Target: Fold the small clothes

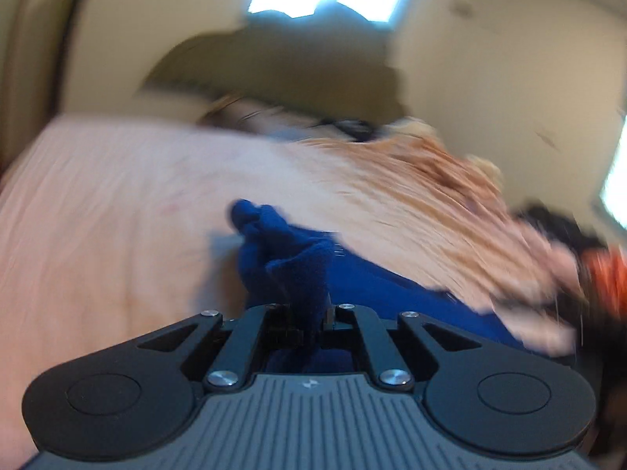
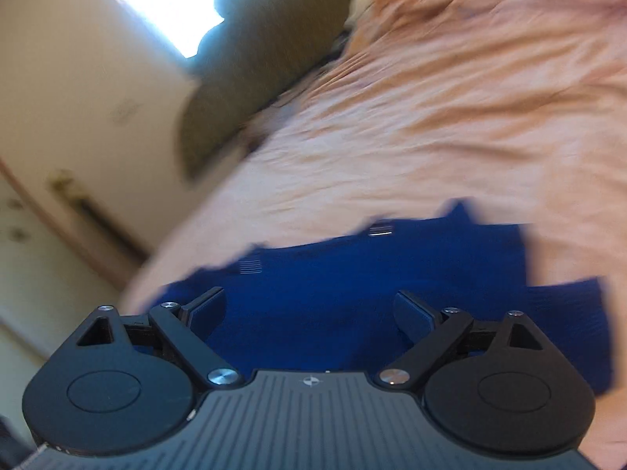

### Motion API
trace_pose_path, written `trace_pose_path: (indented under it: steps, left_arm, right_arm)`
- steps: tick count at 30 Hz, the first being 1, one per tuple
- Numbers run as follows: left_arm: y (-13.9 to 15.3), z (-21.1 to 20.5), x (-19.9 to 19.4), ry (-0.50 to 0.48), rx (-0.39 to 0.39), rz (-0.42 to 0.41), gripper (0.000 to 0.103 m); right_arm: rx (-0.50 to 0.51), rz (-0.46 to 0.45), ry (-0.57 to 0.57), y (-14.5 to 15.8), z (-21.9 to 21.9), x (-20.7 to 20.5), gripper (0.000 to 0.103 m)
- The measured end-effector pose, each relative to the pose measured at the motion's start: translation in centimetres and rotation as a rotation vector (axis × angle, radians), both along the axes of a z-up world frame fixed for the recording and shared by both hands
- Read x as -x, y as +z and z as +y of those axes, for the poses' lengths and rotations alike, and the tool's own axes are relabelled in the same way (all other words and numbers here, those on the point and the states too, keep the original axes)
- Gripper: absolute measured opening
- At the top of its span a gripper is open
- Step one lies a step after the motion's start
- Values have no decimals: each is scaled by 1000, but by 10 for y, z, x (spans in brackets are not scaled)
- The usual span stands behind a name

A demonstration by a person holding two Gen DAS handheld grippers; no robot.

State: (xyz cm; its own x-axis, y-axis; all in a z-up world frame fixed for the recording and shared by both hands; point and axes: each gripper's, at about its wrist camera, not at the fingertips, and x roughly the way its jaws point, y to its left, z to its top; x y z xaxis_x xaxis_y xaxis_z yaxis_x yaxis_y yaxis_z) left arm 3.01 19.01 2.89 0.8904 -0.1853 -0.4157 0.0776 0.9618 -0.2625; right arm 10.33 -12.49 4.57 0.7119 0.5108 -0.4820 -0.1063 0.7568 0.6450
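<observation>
A dark blue knit garment (image 1: 290, 258) lies on a pink bedsheet (image 1: 98, 203). In the left wrist view my left gripper (image 1: 307, 319) is shut on a bunched fold of it, and the cloth stands up between the jaws. In the right wrist view the same blue garment (image 2: 321, 286) spreads flat across the sheet (image 2: 411, 137), with small white marks near its far edge. My right gripper (image 2: 309, 311) hovers just above it, open, with nothing between its blue-padded fingers (image 2: 207, 309). Both views are blurred by motion.
The sheet is rumpled into orange-pink folds (image 1: 431, 180) toward the far right. A dark olive headboard or cushion (image 2: 250, 62) stands against a cream wall below a bright window (image 2: 164, 4). An orange and black object (image 1: 603, 274) shows at the right edge.
</observation>
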Motion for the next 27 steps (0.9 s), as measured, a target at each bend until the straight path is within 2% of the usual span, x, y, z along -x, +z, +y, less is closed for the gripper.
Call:
trace_pose_path:
  steps: [2,4,6,7,8,9,11,13,14,15,16,17,19,22,24,27]
  left_arm:
    - [-2,-32,11,-76,-109,-36,5]
    - [-11,-53,17,-127,-167,-40,5]
    - [-21,-63,19,-159,-194,-23,5]
    - [-25,-65,21,-167,-201,-14,5]
    - [-29,-65,21,-174,-205,-3,5]
    - [-31,-66,22,-178,-210,4,5]
    - [-33,-64,23,-192,-231,-1,5]
    - [-33,-62,24,-213,-256,-12,5]
    - [-33,-60,24,-221,-265,-16,5]
    - [-33,-60,23,-227,-271,-18,5]
    - [-33,-61,22,-232,-276,-20,5]
    - [-32,-62,22,-239,-282,-21,5]
    - [-28,-68,22,-262,-291,-33,5]
    - [-12,-90,25,-338,-311,-99,5]
    - [-1,-113,29,-400,-306,-135,5]
    - [1,-151,33,-480,-298,-152,5]
  right_arm:
    - [-39,83,170,13,28,-31,97]
    - [-8,145,259,14,61,-59,96]
    - [47,216,308,5,91,-85,95]
    - [74,262,310,-2,103,-97,94]
    - [100,291,293,-8,112,-105,88]
    - [124,297,281,-12,119,-111,87]
    - [189,272,254,-16,130,-118,86]
    - [210,262,212,-20,134,-125,80]
    - [198,255,199,-24,132,-129,67]
    - [188,241,194,-27,132,-129,43]
    - [180,227,217,-29,133,-130,28]
    - [180,217,233,-29,131,-131,22]
    - [194,173,254,-19,126,-130,19]
    - [274,94,306,10,111,-125,19]
    - [318,66,319,27,88,-122,19]
    - [362,72,295,32,43,-114,19]
